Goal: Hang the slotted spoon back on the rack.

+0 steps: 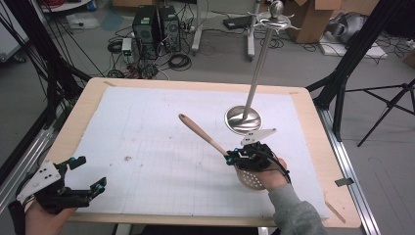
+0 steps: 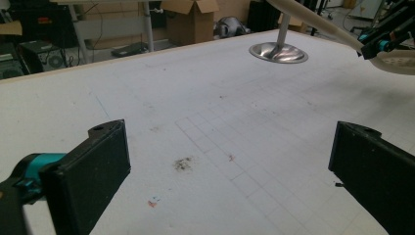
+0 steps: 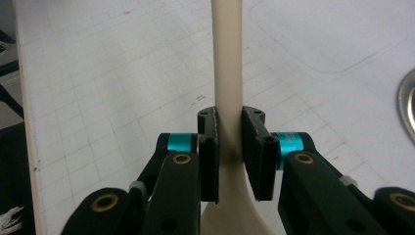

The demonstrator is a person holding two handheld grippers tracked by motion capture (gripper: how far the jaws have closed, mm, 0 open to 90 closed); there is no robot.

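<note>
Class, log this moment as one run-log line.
right gripper: shut on slotted spoon handle | left gripper: open, over mat | hanging stand: upright

Materials and surface finish around the polished metal stand (image 1: 243,119)

The stand has a mirror-bright, smooth steel base and a brushed metal pole. Just in front of it, the slotted spoon (image 1: 215,146) is matt cream plastic or silicone, smooth along the handle. The right gripper (image 3: 230,147) clamping that handle has matt black plastic jaws with finely textured pads, glossy teal collars and brass-coloured rivets. Under the stand, the white mat (image 1: 147,147) is matt, slightly grainy and stained; the table rim (image 1: 83,105) is pale, smooth wood.
</note>
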